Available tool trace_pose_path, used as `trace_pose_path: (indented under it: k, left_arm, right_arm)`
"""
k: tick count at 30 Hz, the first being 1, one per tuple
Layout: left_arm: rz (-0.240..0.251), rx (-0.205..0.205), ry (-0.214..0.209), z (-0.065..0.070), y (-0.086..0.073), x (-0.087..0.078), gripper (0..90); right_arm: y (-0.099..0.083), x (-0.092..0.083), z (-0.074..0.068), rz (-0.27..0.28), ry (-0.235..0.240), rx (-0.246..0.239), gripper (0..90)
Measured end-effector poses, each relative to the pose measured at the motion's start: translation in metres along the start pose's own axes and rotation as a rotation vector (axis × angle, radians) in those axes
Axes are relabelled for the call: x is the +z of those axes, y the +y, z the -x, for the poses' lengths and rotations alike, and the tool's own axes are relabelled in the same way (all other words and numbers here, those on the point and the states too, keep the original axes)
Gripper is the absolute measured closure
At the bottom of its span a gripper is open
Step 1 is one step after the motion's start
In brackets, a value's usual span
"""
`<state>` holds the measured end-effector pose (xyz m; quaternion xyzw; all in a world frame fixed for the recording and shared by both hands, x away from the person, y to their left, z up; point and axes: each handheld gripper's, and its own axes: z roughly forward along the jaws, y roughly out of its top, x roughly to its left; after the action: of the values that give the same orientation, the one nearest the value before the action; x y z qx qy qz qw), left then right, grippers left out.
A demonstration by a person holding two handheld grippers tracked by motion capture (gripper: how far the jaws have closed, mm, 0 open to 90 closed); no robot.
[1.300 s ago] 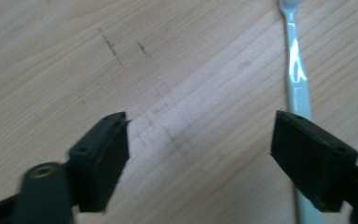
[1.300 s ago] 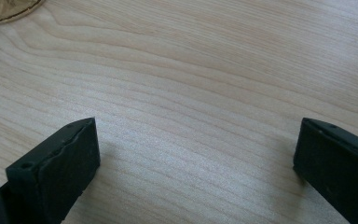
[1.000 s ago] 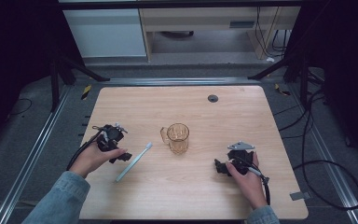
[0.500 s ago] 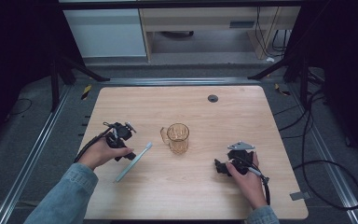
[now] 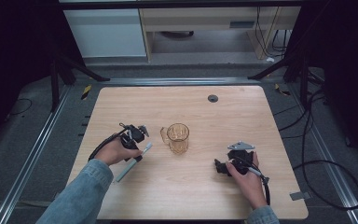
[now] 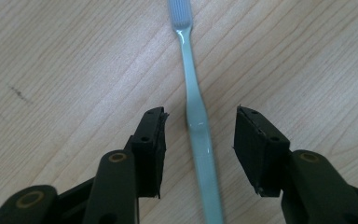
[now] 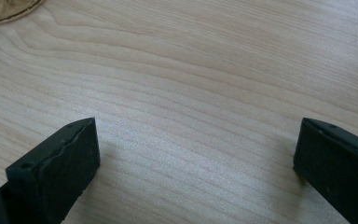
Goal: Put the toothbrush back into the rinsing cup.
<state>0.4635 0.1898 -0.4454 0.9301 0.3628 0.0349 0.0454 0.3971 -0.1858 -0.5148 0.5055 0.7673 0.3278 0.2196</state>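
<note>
Straddling slim glossy toothbrush (image 6: 198,126), matte fingers (image 6: 151,140)

High view: fixed overhead on the person's side, tilted forward and down, whole desk (image 5: 242,107) in frame, far off. Left gripper view: rides that gripper, looks along its jaws, very close to the desktop, toothbrush (image 6: 196,116) between them; same toothbrush (image 5: 133,161) seen from above near the left edge. Right gripper view: equally close, bare wood, mug (image 7: 7,11) base at the top left corner.
</note>
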Motion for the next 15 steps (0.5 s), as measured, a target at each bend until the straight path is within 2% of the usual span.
trace_pose_path:
  k: [9, 15]
  left_arm:
    - [-0.033, -0.037, -0.023, -0.0030, 0.0017, 0.0086, 56.5]
    - [-0.054, -0.045, -0.033, -0.0040, 0.0031, 0.0104, 58.6]
  right_arm:
    - [0.0000, 0.0000, 0.0000, 0.000, 0.000, 0.000, 0.6]
    - [0.0000, 0.0001, 0.0001, 0.000, -0.001, -0.001, 0.6]
